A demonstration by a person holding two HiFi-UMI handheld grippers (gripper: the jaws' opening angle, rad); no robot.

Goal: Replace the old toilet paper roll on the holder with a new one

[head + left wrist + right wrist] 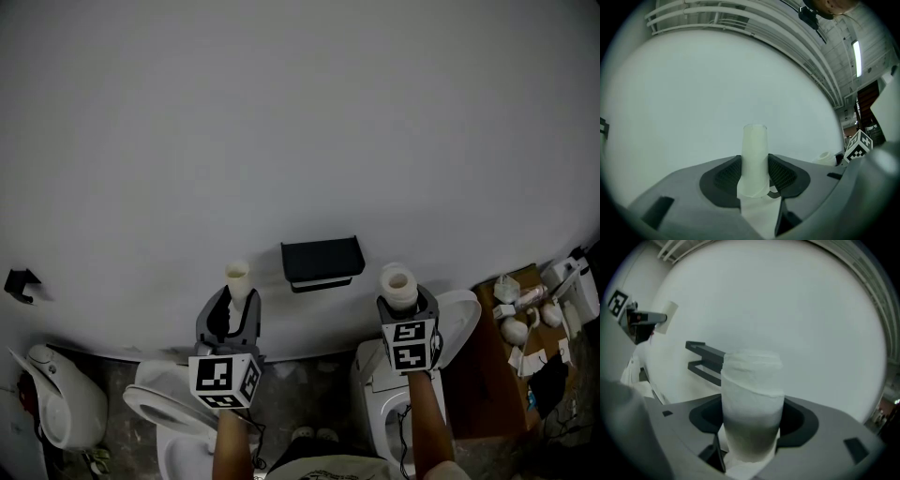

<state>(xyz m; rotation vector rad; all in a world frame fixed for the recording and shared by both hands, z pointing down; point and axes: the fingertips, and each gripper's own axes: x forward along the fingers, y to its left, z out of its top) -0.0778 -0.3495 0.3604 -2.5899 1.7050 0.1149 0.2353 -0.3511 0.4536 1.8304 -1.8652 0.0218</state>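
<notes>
A black holder (322, 262) is fixed to the white wall, between my two grippers; its bar looks bare, and it also shows in the right gripper view as the holder (705, 361). My left gripper (232, 309) is shut on a thin, nearly bare old roll (237, 279), which stands upright between the jaws as the old roll (754, 157). My right gripper (405, 314) is shut on a fuller new paper roll (398, 286), seen close as the new roll (751, 401). Both grippers hover just below and to either side of the holder.
A white toilet (384, 394) stands below the right gripper and another bowl (164, 403) below the left. A white fixture (61, 394) sits at far left, a small black bracket (21, 281) on the wall. A brown box with clutter (525, 328) is at right.
</notes>
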